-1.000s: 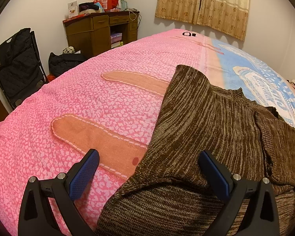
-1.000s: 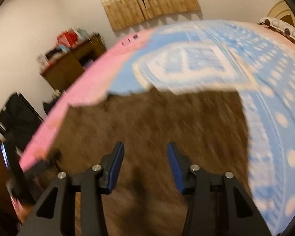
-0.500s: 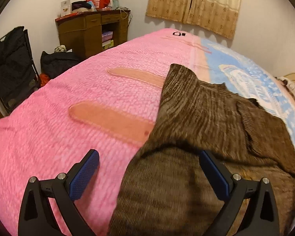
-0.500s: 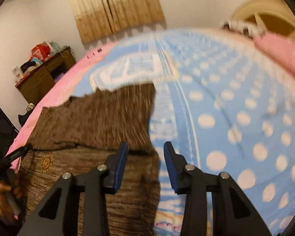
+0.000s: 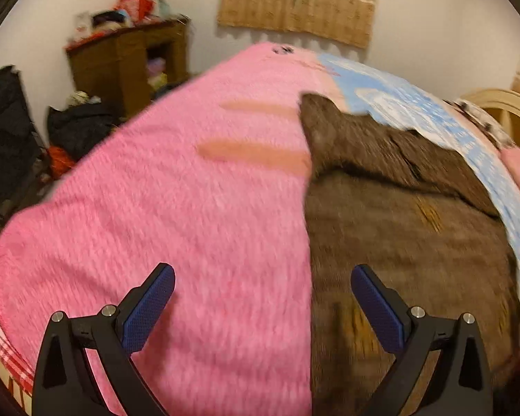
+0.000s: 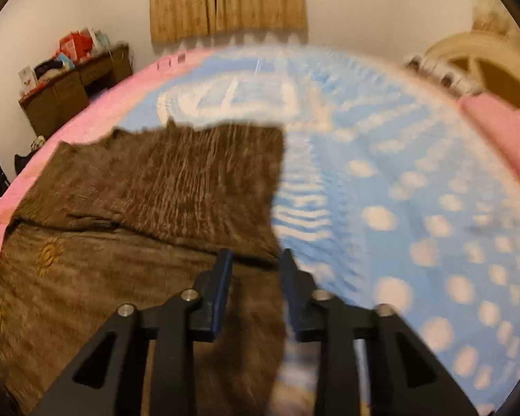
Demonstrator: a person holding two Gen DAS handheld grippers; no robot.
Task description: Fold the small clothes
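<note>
A pink-and-blue bedspread (image 5: 176, 208) covers the bed, and on it lies a brown knitted sweater (image 5: 398, 228), spread flat across the seam where the pink half meets the blue, white-dotted half (image 6: 416, 208). The garment's upper part is folded down over its body, the fold edge running across the cloth. A wooden desk (image 5: 128, 66) stands against the far wall under a heap of red and white clutter, with items blurred in its open shelf; dark bags (image 5: 76, 128) sit on the floor beside it. Beige curtains (image 6: 225, 0) hang above the bed. The left gripper (image 5: 261, 294) hovers with its blue-padded jaws spread wide, straddling the sweater's left edge and holding nothing. The right gripper (image 6: 256, 270) sits at the sweater's right edge, jaws narrowly parted with a gap visible between them; motion blur obscures whether they touch the fabric.
</note>
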